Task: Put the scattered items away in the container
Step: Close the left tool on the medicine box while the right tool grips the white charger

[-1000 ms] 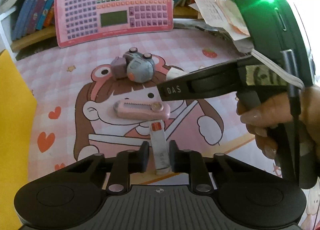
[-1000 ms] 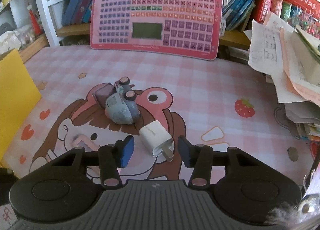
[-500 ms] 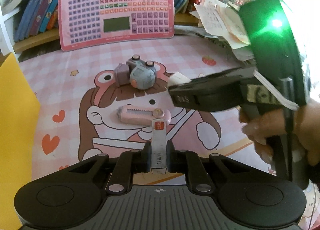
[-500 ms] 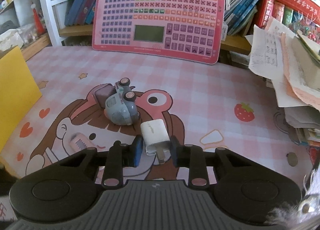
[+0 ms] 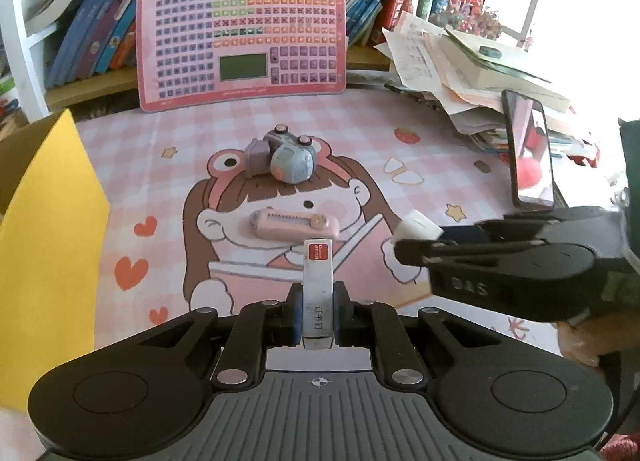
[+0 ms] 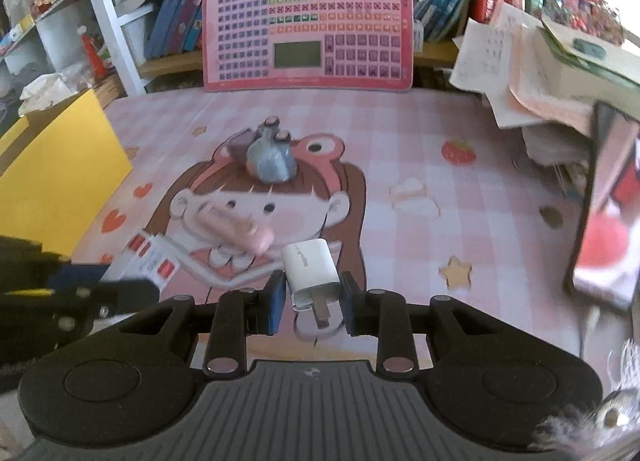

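Note:
My left gripper [image 5: 318, 311] is shut on a slim white staple box with a red label [image 5: 317, 285], lifted off the mat. My right gripper [image 6: 312, 299] is shut on a white charger plug [image 6: 310, 271], prongs toward the camera, also raised. In the left wrist view the right gripper [image 5: 404, 239] comes in from the right with the charger [image 5: 416, 224] at its tip. On the pink cartoon mat lie a pink utility knife [image 5: 294, 223] and a grey-blue toy car [image 5: 286, 159] with a purple block beside it. A yellow box [image 5: 48, 245] stands at the left.
A pink keyboard toy [image 5: 242, 37] leans against bookshelves at the back. A paper stack [image 5: 460, 73] and an upright phone [image 5: 530, 151] crowd the right side. In the right wrist view the yellow box [image 6: 56, 173] is at left, and the knife [image 6: 234, 231] and car [image 6: 270, 159] lie ahead.
The right gripper closed on the charger and carried it up and to the right. The left gripper lifted the staple box off the mat and drew back; the mat now looks farther away.

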`<state>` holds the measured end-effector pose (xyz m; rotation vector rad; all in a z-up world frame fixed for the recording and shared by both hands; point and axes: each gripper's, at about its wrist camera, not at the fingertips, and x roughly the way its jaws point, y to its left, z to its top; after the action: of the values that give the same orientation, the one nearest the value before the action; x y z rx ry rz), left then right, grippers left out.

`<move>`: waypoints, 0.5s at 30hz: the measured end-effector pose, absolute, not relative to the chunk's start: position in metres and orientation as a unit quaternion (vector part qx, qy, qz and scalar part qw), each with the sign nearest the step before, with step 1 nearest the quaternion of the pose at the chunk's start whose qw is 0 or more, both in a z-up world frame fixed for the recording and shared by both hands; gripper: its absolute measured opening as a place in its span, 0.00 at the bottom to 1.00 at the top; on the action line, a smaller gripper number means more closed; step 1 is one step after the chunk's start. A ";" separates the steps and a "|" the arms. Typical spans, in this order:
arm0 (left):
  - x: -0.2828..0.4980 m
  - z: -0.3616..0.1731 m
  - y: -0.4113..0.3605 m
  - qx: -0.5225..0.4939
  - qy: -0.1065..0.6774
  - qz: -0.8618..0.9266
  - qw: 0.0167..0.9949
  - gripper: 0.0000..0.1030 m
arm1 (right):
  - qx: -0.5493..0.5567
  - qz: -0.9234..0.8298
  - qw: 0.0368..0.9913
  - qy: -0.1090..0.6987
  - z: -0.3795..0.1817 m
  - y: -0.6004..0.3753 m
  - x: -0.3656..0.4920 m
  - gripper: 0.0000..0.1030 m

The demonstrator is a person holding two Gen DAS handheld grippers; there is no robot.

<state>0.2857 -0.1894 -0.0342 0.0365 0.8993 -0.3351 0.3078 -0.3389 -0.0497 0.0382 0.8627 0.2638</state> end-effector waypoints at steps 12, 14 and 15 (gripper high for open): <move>0.253 -0.017 -0.171 -0.001 0.424 -0.154 0.892 0.13 | 0.027 0.137 0.896 0.421 -0.039 -0.329 0.259 0.26; 0.247 -0.015 -0.167 -0.004 0.423 -0.154 0.893 0.13 | 0.026 0.141 0.896 0.421 -0.038 -0.325 0.252 0.26; 0.244 -0.014 -0.166 -0.005 0.422 -0.155 0.893 0.13 | 0.025 0.142 0.895 0.422 -0.037 -0.323 0.248 0.26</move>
<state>0.2443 -0.1659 -0.0145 -0.0113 0.8757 -0.3206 0.2485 -0.3228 -0.0373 0.0517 0.8741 0.2934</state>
